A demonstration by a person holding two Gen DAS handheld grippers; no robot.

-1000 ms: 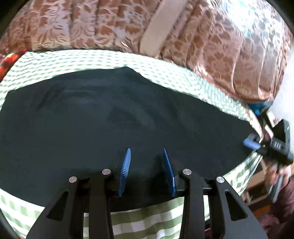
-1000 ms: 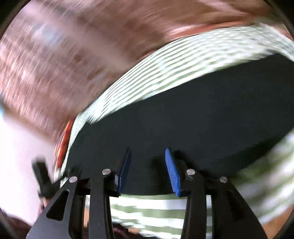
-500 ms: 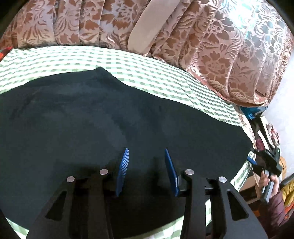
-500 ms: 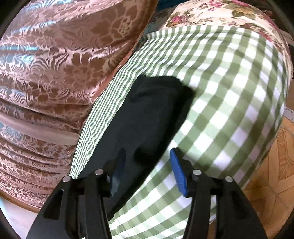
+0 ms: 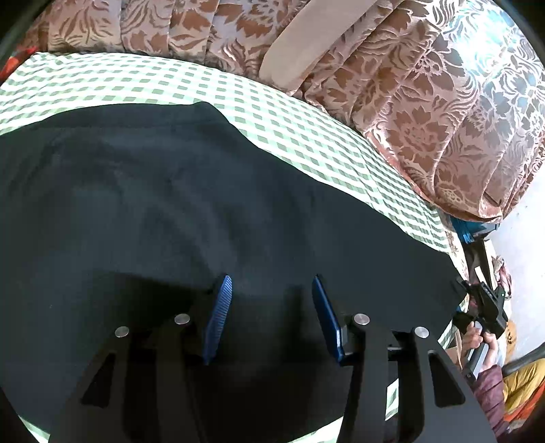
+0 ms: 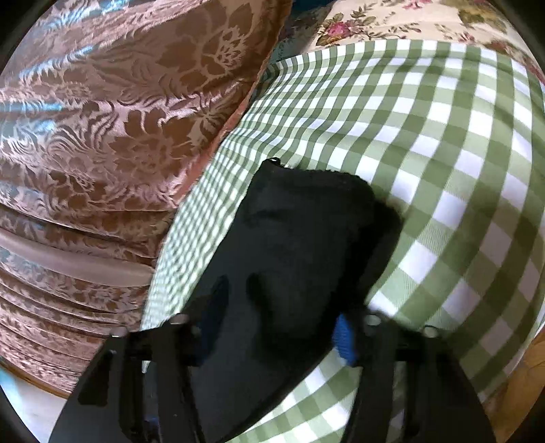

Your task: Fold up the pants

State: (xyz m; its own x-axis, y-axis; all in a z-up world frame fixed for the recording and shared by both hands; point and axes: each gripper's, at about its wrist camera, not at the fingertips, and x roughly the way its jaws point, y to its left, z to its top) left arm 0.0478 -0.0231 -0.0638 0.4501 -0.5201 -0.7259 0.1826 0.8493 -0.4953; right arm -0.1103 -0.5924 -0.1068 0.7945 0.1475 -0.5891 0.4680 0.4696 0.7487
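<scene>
Pants, black, are lying flat across the green-checked cloth, one end reaching toward its edge. My left gripper is opening, nothing between its pads. My right gripper is closing over the fabric; blur is hiding whether it is pinching.

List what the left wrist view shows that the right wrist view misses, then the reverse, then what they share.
Left wrist only: the right gripper in a hand at the far end of the cloth. Right wrist only: the narrow end of the black pants and cream flowered fabric. Both: black pants, green checked sheet and brown floral curtain.
</scene>
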